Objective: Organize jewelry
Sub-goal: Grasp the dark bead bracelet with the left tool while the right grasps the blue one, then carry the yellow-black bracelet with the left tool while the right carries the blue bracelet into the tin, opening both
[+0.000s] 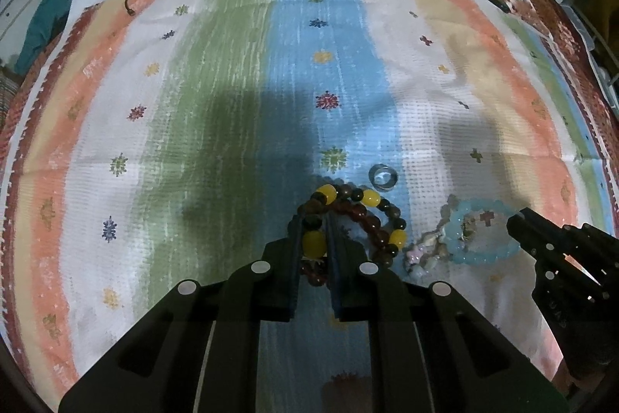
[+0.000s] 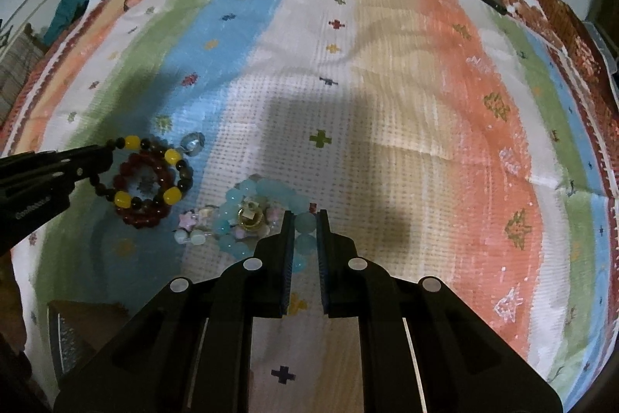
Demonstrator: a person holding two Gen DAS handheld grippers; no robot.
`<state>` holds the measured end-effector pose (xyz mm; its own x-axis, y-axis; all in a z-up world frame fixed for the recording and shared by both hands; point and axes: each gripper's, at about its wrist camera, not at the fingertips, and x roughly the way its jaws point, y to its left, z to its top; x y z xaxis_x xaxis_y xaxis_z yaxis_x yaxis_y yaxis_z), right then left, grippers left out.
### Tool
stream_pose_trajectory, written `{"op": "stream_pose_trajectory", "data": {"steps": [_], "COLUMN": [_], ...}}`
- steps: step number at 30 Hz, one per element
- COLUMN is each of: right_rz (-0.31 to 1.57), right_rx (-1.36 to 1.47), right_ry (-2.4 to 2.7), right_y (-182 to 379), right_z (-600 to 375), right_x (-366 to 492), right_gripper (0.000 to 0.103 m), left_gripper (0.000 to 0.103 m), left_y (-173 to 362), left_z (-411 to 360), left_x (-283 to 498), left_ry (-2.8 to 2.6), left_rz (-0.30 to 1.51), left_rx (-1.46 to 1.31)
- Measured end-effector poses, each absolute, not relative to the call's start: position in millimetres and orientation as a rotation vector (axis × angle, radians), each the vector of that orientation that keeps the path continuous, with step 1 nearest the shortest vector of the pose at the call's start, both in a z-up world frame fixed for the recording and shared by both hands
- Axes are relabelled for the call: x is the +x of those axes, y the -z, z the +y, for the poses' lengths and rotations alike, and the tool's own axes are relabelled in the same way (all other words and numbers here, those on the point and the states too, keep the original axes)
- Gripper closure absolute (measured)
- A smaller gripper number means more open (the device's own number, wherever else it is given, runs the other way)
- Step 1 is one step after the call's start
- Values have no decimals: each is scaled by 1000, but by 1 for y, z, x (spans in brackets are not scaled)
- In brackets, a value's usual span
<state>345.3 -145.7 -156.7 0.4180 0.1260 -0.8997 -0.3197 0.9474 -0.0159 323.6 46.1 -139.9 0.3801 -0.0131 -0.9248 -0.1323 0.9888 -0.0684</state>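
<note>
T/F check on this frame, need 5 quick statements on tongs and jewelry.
1. The left tongs are shut on the yellow-and-dark bead bracelet. True.
2. The right tongs are wide open over bare cloth. False: they are shut on the light blue bead bracelet.
3. A dark red bead bracelet lies by the yellow-and-dark one. True.
4. The clear ring sits inside the blue bracelet. False: it lies apart, beside the yellow-and-dark bracelet.
5. The jewelry rests on a plain black tray. False: it rests on a striped cloth.
</note>
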Motion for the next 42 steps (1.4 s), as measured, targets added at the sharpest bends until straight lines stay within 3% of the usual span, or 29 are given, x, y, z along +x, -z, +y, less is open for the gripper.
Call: {"op": "stream_pose_trajectory", "data": {"steps": [42], "right_rz": [947], "right_rx": [-227], "right_ry": [-342], "right_y": [86], "right_z": [-137], "right_x": [272], "right_gripper": [91], "left_gripper": [92], "left_y": [57], "left_z": [27], "left_x": [252], "left_ry": [-35], "left_rz": [1038], "left_rx": [-99]}}
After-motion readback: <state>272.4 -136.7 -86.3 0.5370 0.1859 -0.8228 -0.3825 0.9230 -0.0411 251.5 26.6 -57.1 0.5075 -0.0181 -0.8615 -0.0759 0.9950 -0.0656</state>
